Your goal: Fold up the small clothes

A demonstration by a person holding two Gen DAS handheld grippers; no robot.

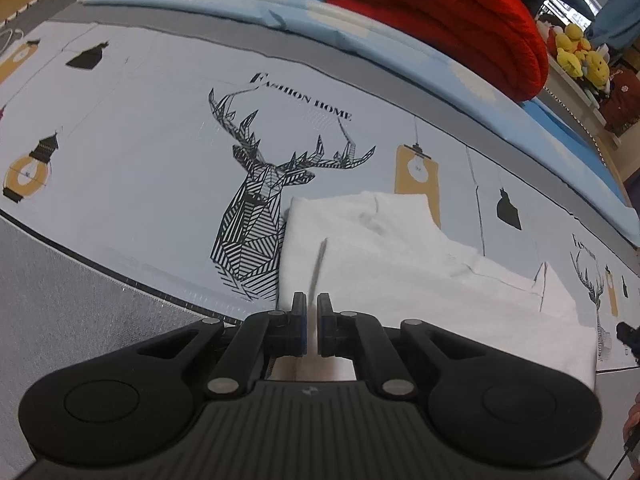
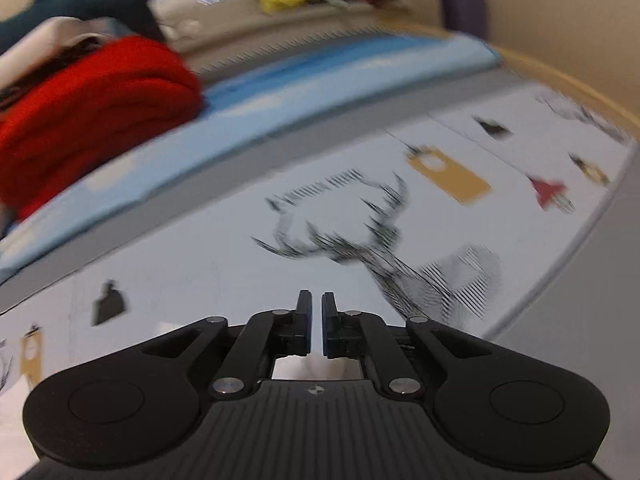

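Observation:
A small white garment (image 1: 400, 264) lies partly folded on the printed bed sheet (image 1: 140, 152), right of the black deer print (image 1: 256, 208). My left gripper (image 1: 312, 304) hovers over the garment's near left part; its jaws are nearly closed with a thin gap and hold nothing. My right gripper (image 2: 317, 304) is above the bare sheet (image 2: 200, 272) near another deer print (image 2: 384, 256); its jaws are nearly closed and empty. The right wrist view is motion-blurred and shows no garment.
A folded red blanket (image 1: 452, 16) lies on a light blue quilt (image 1: 280, 12) at the back, also in the right wrist view (image 2: 88, 112). Yellow plush toys (image 1: 580, 56) sit on a shelf at the far right. A grey mattress edge (image 1: 60, 280) runs front left.

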